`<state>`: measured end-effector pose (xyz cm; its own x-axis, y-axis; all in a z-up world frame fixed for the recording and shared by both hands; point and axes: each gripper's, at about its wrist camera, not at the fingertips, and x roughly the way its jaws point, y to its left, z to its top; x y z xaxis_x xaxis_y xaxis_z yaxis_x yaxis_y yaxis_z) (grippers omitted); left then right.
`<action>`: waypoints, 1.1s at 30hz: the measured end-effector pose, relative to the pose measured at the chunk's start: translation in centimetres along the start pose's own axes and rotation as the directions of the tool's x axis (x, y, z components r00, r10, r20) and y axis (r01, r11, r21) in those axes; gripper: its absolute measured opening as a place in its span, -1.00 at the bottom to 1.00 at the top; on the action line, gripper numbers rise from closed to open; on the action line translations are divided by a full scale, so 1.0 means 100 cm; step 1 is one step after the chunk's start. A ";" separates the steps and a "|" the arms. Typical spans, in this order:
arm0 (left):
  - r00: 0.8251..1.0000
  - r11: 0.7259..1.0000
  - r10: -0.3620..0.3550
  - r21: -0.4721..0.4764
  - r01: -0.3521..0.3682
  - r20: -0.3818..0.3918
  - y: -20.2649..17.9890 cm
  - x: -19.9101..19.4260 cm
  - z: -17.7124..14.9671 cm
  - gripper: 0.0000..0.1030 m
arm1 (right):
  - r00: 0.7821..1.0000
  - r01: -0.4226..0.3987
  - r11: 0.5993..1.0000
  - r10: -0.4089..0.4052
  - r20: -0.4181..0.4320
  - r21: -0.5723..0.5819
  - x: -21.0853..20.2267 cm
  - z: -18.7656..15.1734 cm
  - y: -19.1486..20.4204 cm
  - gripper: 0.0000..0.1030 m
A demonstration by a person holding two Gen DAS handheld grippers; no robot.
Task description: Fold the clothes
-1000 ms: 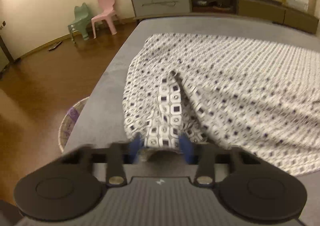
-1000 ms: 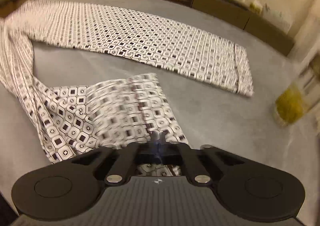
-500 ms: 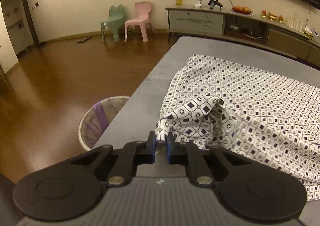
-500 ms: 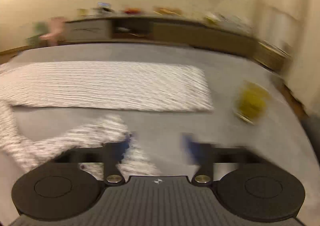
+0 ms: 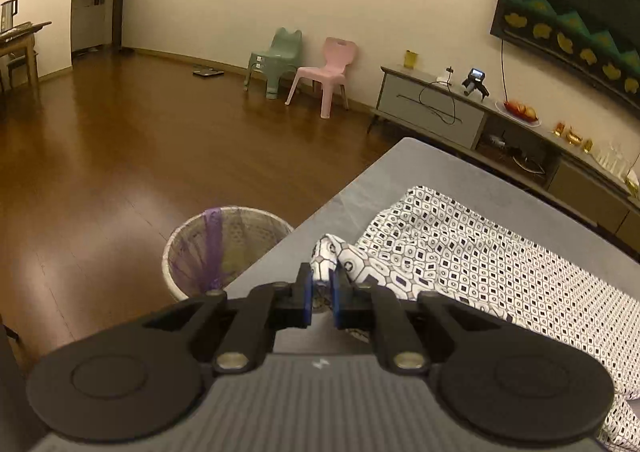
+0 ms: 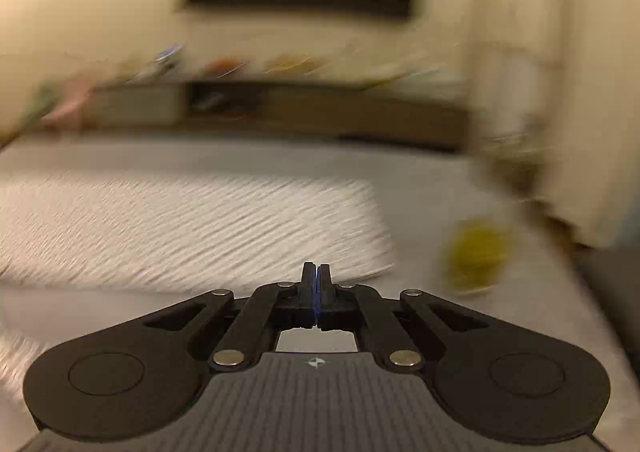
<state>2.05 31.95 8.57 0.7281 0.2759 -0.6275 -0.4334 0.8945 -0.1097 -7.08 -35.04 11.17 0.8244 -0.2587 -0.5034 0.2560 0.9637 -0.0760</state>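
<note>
A white garment with a dark geometric print (image 5: pixel 480 264) lies spread on the grey table (image 5: pixel 432 168). My left gripper (image 5: pixel 322 284) is shut on a bunched edge of the garment at the table's left edge and holds it lifted. In the right wrist view, which is blurred by motion, the garment (image 6: pixel 180 228) lies flat across the table. My right gripper (image 6: pixel 316 280) is shut with nothing visible between its fingers, above the table near the garment's near right corner.
A woven wastebasket (image 5: pixel 224 248) with a purple liner stands on the wood floor left of the table. A yellow object (image 6: pixel 476 252) sits on the table at right. A long sideboard (image 5: pixel 500 132) and two small chairs (image 5: pixel 304 68) stand by the far wall.
My left gripper has closed on the garment's edge and lifted it toward the table's left edge. My right gripper opened, let go of the cloth, swung up and shut empty.
</note>
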 end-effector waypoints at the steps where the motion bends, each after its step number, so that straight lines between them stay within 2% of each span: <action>1: 1.000 1.000 0.006 0.013 -0.006 -0.013 -0.003 0.002 -0.001 -0.83 | 0.999 0.033 0.999 -0.032 -0.027 0.012 0.005 -0.003 -0.009 -1.00; 3: 0.999 1.000 -0.002 0.027 0.003 -0.033 -0.008 0.004 -0.002 -0.82 | 0.993 0.036 0.999 -0.031 -0.118 0.039 0.020 -0.017 -0.017 -0.98; 4: 0.999 1.000 -0.007 0.030 0.008 -0.034 -0.010 0.004 -0.002 -0.82 | 0.989 -0.005 0.999 0.011 -0.150 0.039 0.026 -0.022 -0.014 -0.98; 5: 1.000 1.000 -0.008 0.030 0.009 -0.024 -0.012 0.002 -0.002 -0.82 | 0.987 -0.061 0.998 0.065 -0.144 0.035 0.027 -0.025 -0.007 -0.95; 7: 1.000 1.000 -0.011 0.003 0.011 0.005 -0.011 -0.004 0.000 -0.82 | 0.975 -0.189 0.982 0.186 -0.120 -0.012 0.022 -0.027 0.016 -0.38; 8: 1.000 1.000 -0.016 -0.018 0.016 0.014 -0.009 -0.007 0.001 -0.82 | 0.967 -0.236 0.971 0.232 -0.103 -0.032 0.020 -0.026 0.026 0.34; 9: 1.000 0.999 -0.024 -0.037 0.025 0.015 -0.007 -0.008 0.001 -0.82 | 0.960 -0.273 0.961 0.268 -0.087 -0.051 0.022 -0.022 0.038 0.80; 10: 0.999 0.998 -0.033 -0.053 0.033 0.009 -0.005 -0.008 0.000 -0.82 | 0.947 -0.315 0.946 0.308 -0.086 -0.074 0.023 -0.022 0.048 0.83; 13: 0.999 0.997 -0.038 -0.070 0.037 -0.014 0.000 -0.005 -0.004 -0.81 | 0.923 -0.376 0.917 0.357 -0.146 -0.133 0.032 -0.019 0.075 0.83; 16: 0.999 0.997 -0.035 -0.073 0.034 -0.017 0.002 -0.004 -0.004 -0.80 | 0.905 -0.393 0.902 0.345 -0.249 -0.178 0.048 -0.029 0.093 0.72; 17: 0.999 0.996 -0.037 -0.077 0.036 -0.017 0.003 -0.004 -0.004 -0.80 | 0.899 -0.396 0.898 0.337 -0.279 -0.192 0.054 -0.031 0.099 0.53; 19: 0.999 0.996 -0.032 -0.083 0.031 -0.011 0.003 -0.004 -0.003 -0.80 | 0.899 -0.390 0.905 0.335 -0.282 -0.168 0.056 -0.023 0.100 -0.35; 20: 1.000 0.996 -0.020 -0.084 0.019 -0.004 0.003 -0.004 -0.002 -0.80 | 0.910 -0.362 0.912 0.302 -0.285 -0.190 0.058 -0.019 0.102 -1.00; 23: 0.999 0.995 0.024 -0.099 -0.022 0.022 0.005 -0.007 -0.001 -0.80 | 0.952 -0.253 0.946 0.208 -0.223 -0.201 0.061 -0.011 0.092 -1.00; 25: 0.999 0.994 0.036 -0.101 -0.034 0.023 0.007 -0.007 0.000 -0.80 | 0.982 -0.169 0.980 0.159 -0.106 -0.102 0.056 0.009 0.065 -1.00; 27: 0.999 0.997 0.040 -0.068 -0.040 -0.003 0.003 -0.002 -0.001 -0.80 | 0.997 -0.073 0.997 0.072 -0.030 -0.023 0.049 0.021 0.040 -1.00; 28: 0.999 0.998 0.044 -0.044 -0.045 -0.016 -0.001 0.001 -0.002 -0.80 | 1.000 -0.021 1.000 0.020 -0.021 -0.014 0.053 0.020 0.035 -1.00; 30: 0.998 0.999 0.045 0.010 -0.045 -0.041 -0.009 0.005 -0.004 -0.80 | 0.996 0.060 0.998 -0.059 -0.064 0.014 0.070 0.010 0.028 -0.99; 31: 0.997 0.999 0.031 0.038 -0.028 -0.065 -0.012 0.007 -0.005 -0.76 | 0.993 0.070 0.997 -0.068 -0.097 0.016 0.079 0.005 0.027 -0.98; 32: 0.996 0.998 0.020 0.057 -0.016 -0.082 -0.015 0.009 -0.006 -0.69 | 0.991 0.045 0.999 -0.042 -0.131 0.027 0.087 0.001 0.025 -0.87; 33: 0.996 0.997 0.020 0.069 -0.014 -0.084 -0.017 0.009 -0.006 -0.67 | 0.991 0.029 0.998 -0.022 -0.134 0.047 0.088 0.000 0.024 -0.57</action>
<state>3.09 30.43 7.72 0.6719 0.2629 -0.6924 -0.4058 0.9127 -0.0472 0.80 -34.99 6.50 0.7435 -0.2691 -0.6122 0.3030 0.9517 -0.0503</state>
